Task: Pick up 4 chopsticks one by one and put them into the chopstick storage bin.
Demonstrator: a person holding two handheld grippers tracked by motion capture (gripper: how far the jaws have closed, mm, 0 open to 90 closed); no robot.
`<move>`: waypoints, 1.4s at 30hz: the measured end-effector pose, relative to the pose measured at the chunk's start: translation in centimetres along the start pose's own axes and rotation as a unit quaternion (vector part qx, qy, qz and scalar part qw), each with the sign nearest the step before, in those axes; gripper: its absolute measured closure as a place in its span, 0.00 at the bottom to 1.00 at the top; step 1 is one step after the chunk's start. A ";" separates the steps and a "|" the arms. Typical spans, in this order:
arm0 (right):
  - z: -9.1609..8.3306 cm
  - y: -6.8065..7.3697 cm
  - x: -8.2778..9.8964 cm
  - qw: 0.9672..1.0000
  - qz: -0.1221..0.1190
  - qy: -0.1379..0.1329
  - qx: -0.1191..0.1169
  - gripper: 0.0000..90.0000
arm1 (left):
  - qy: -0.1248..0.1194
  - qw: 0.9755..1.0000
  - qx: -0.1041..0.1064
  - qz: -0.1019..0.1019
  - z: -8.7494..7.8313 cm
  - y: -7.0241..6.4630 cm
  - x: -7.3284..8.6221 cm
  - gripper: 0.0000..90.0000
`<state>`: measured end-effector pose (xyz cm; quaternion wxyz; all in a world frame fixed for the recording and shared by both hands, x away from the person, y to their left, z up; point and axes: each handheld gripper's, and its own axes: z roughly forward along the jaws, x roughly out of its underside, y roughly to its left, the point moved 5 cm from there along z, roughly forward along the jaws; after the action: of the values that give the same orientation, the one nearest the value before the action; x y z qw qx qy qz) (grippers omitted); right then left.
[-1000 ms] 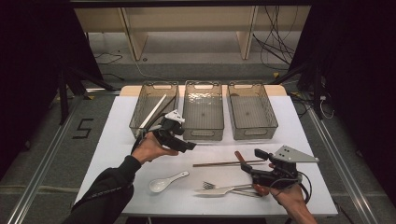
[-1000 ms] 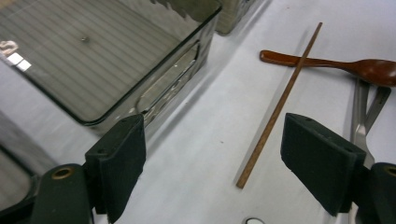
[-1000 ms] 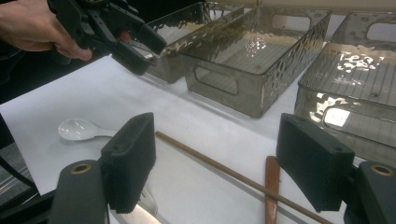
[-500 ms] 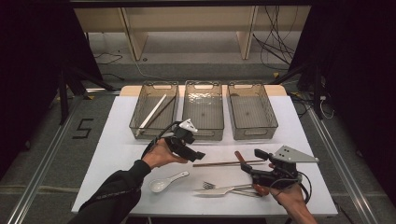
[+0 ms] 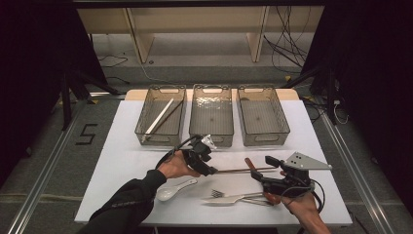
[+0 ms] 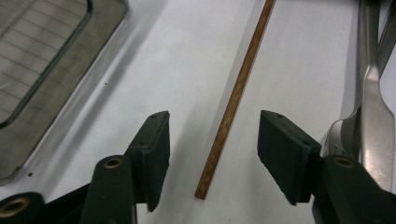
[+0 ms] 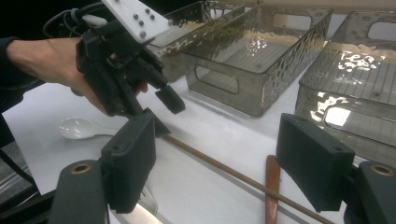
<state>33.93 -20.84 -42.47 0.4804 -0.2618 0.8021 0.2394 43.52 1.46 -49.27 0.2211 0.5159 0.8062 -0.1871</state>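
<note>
Looking over the white table (image 5: 126, 161), I see my left gripper (image 6: 212, 154) low above it, jaws half open and just closing around the brown chopstick (image 6: 236, 93), pads not touching it. My right gripper (image 7: 217, 158) waits wide open and empty near the chopstick's far end.

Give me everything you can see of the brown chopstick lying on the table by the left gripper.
The chopstick is a thin, straight, dark brown stick, wood by its look, lying flat on the white table in front of the bins. Its near end sits between the left gripper jaws, which have just been closing; the pads stand clear on both sides. In the right gripper view its far part crosses a brown handle.
</note>
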 end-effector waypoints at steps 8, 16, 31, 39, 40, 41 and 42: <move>0.1 0.0 0.0 1.000 0.000 0.001 -0.001 0.33 | 0.026 1.000 0.004 0.011 0.9 -0.2 0.2 0.61; 0.1 -0.1 0.0 1.000 0.000 0.000 -0.001 0.33 | 0.045 0.999 0.006 0.021 1.6 -0.3 0.4 0.67; 0.1 -0.1 0.1 1.000 0.000 0.001 0.000 0.33 | 0.062 0.998 0.008 0.032 2.0 -0.5 0.5 0.81; 0.1 -0.1 0.1 1.000 0.004 0.001 -0.002 0.33 | 0.069 0.997 -0.002 0.045 2.0 -0.6 0.5 0.87; 0.0 -0.2 0.1 1.000 0.007 -0.001 -0.004 0.33 | 0.069 0.997 -0.003 0.046 2.0 -0.6 0.5 0.88; 0.0 -0.2 0.0 1.000 0.009 -0.002 -0.003 0.33 | 0.069 0.997 -0.003 0.047 2.0 -0.6 0.5 0.90; 0.0 -0.3 0.0 1.000 0.009 -0.002 -0.003 0.33 | 0.069 0.997 -0.003 0.046 2.0 -0.7 0.5 0.91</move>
<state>34.08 -21.04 -42.52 0.4794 -0.2549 0.8028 0.2466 43.04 0.54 -51.20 0.1744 0.5632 0.7958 -0.1382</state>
